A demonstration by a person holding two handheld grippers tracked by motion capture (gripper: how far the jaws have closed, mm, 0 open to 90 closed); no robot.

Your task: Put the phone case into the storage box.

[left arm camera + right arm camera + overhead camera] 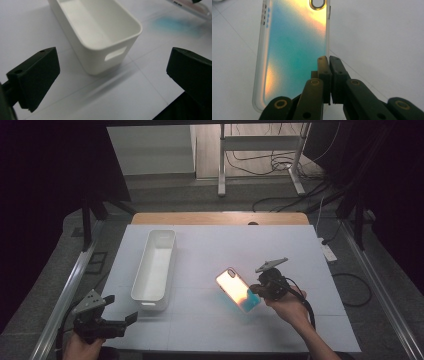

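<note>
White sheeting covers the table (300, 250), with dark curtains at both sides and a metal stand and loose cables on the floor beyond. A long white bin (155, 267) sits left of centre, lengthwise away from the person, with nothing visible inside it.

To the right of the bin, the right tongs (256, 290) are clamped on the edge of an iridescent phone case (239, 289), orange at one part and teal at another. In the right gripper view the two black jaws stand pressed together over the case's long rim near one lower corner, camera cut-out at the far end. The blue tint it casts on the sheet in the left gripper view suggests the case is off the surface, though I cannot tell whether its far end touches.

The left tongs (120, 315) hang at the near left corner, jaws wide apart and holding nothing, pointed at the bin's near end.

I judge this the carry step: case picked, not yet placed. The next move seems to call for swinging it left over the bin's rim, lining its length with the trough, lowering, then releasing. A one-edge pinch could let the case pivot.
</note>
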